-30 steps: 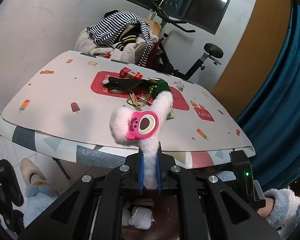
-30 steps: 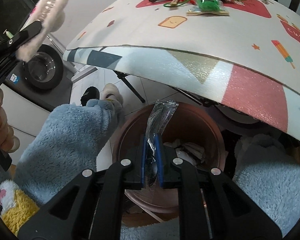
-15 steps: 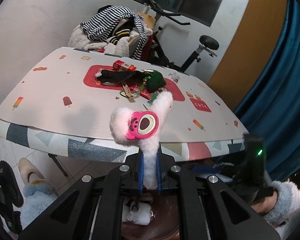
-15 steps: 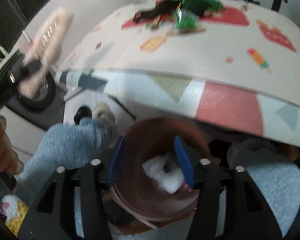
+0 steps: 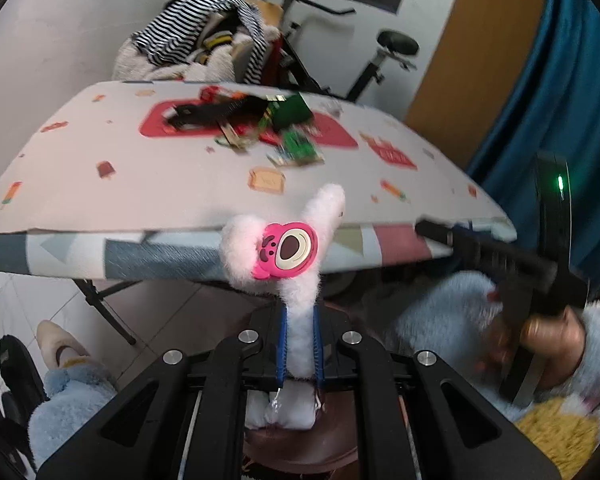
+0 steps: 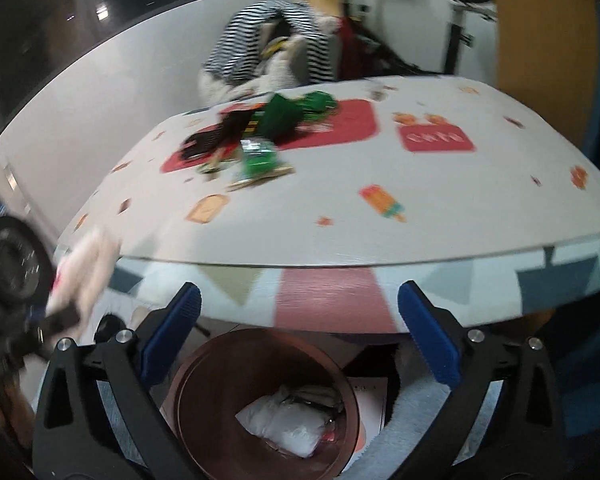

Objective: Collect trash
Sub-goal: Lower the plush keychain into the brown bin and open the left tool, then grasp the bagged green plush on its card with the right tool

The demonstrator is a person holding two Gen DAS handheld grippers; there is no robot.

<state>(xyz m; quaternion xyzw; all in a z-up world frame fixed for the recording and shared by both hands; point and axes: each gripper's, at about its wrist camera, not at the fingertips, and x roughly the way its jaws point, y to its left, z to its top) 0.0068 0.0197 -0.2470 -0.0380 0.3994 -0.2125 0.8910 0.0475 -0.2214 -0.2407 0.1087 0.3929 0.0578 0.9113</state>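
Note:
My left gripper (image 5: 299, 348) is shut on a fluffy white band with a pink bear charm (image 5: 286, 250), held in front of the table edge above the brown bin (image 5: 300, 450). My right gripper (image 6: 298, 334) is open and empty, above the brown bin (image 6: 204, 360), which holds white crumpled trash (image 6: 284, 424). A pile of green wrappers and dark litter lies on the table, in the left wrist view (image 5: 288, 128) and in the right wrist view (image 6: 260, 140). The left gripper with the band shows blurred in the right wrist view (image 6: 80, 280).
The table has a patterned cloth with red patches (image 6: 420, 208). Behind it stand a chair heaped with striped clothes (image 5: 204, 52) and an exercise bike (image 5: 384, 52). A blue curtain (image 5: 572, 80) hangs at the right. Slippers (image 5: 56, 344) lie on the tiled floor.
My right gripper opened, dropped the clear wrapper into the bin and rose to look over the table. My left gripper kept the fluffy band and sank lower before the table edge.

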